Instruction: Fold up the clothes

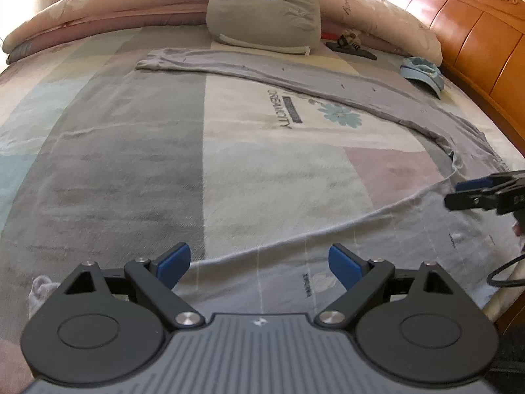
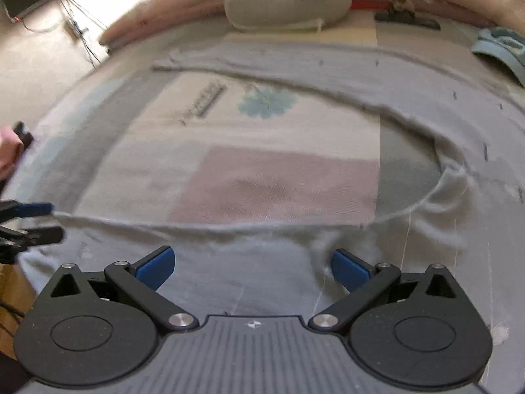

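The grey trousers [image 1: 328,78] lie spread on the bed [image 1: 115,151], one leg running across the upper middle of the left wrist frame, the other sweeping along the bottom right toward the camera, the two joined at the right edge. The step in hand looks like the approach before the first fold: nothing is gripped yet. The left tongs [image 1: 259,262] stand wide apart at the bottom centre, empty, over the edge of the near leg. The right tongs [image 2: 252,264] are likewise apart and empty in their own view, above the cloth at the lower centre; that view is blurred, so whether a pad brushes the fabric I cannot tell. Next, each pair would need to come down onto the near leg's edge [image 2: 197,226], close on a single layer of cloth, and carry it toward the far leg in the upper frame. A grey cushion [image 1: 262,10] sits beyond, clear of the work.
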Demonstrator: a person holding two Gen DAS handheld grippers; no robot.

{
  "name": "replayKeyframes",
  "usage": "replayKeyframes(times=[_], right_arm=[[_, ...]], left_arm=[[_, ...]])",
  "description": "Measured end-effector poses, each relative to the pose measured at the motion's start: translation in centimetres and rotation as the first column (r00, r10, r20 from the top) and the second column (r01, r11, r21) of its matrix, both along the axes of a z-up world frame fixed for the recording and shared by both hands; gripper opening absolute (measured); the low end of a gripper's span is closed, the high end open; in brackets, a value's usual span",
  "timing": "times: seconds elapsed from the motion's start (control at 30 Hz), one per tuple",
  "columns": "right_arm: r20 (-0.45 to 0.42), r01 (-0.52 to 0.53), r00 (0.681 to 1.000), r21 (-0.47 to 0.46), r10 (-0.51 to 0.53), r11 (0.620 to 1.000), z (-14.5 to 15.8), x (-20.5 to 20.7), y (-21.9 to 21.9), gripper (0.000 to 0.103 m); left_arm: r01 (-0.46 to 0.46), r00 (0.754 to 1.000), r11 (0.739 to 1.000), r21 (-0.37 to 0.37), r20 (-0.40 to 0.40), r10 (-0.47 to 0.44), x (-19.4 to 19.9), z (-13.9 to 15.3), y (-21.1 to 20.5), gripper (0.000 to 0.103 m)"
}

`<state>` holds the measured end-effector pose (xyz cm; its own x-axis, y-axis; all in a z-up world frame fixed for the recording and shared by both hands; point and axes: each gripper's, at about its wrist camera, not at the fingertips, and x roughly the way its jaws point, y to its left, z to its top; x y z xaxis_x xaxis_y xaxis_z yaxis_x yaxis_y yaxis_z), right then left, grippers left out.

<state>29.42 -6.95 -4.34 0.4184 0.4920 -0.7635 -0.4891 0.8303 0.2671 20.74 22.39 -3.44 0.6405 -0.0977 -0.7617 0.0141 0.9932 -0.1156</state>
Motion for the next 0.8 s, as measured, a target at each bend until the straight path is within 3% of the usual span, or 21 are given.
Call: replayKeyframes(times=[0.2,0.43,0.63,0.8], right_arm=[[0.091,0.124,0.989,-0.071,-0.118,0.99,2.1,0.9,-5.0,0.103],[0.148,0.272,0.956,-0.112,-0.254,0.956,1.9,3.2,-13.3,0.103],[0.132,0.318,0.944,-0.118,-0.302,0.941,0.7,6.0,-18.0,0.103],[0.089,0.318,0.947,-0.128,-0.309,0.939,-0.9,6.5,-20.0,0.103]], left_arm=[[0.003,1.0,1.0,0.015,0.011,-0.003,1.2,0.2,-2.0,0.091],[-0.02,1.0,0.999,0.049,0.025,0.019,2.3,1.0,-5.9,0.091],[0.006,1.0,0.996,0.085,0.017,-0.008,4.0,2.0,-10.4,0.091],[0.09,0.996,0.988,0.124,0.006,-0.092,6.1,2.8,-14.7,0.091]])
